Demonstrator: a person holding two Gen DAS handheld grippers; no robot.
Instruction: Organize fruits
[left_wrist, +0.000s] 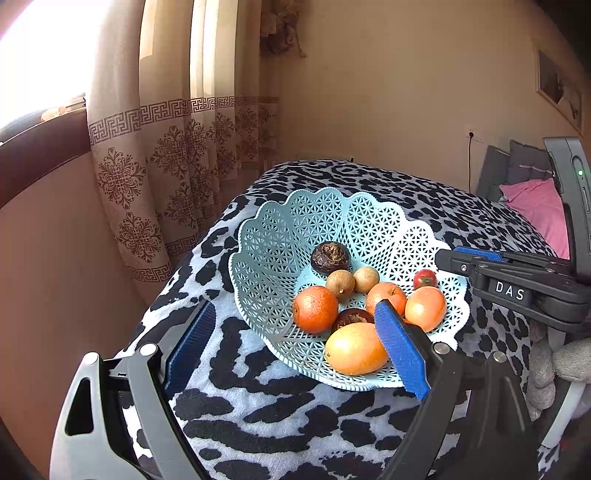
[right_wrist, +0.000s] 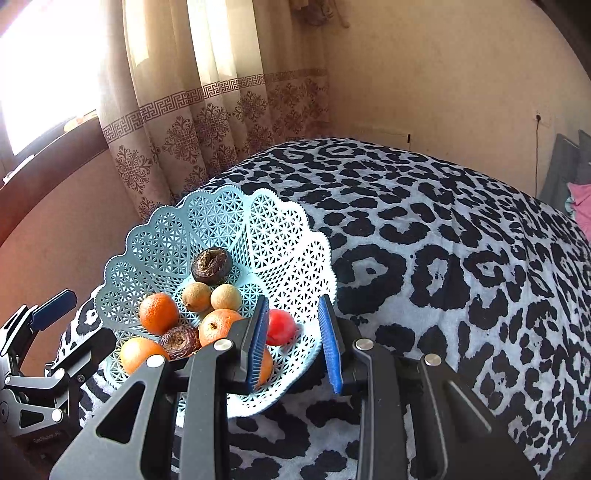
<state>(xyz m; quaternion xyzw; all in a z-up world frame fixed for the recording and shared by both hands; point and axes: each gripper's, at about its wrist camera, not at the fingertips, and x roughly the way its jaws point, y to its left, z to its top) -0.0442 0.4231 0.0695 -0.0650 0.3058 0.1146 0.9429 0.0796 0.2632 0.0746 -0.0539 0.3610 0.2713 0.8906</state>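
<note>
All the fruits sit gathered in the lattice basket (left_wrist: 273, 236) on the leopard-print bed (right_wrist: 443, 240), so both the left claw (left_wrist: 295, 339) and right claw (right_wrist: 295, 343) hang spread and empty, the right framing the red fruit (right_wrist: 281, 331).

My left wrist camera looks forward and down along its fingers from the near left of the basket (left_wrist: 266, 236), close in, facing the curtain (left_wrist: 155, 177) corner; my right wrist camera sits nearer still, over the basket's right rim (right_wrist: 317, 258), facing the same corner; both share the basket, the spotted blanket (right_wrist: 443, 258) and the curtain.
</note>
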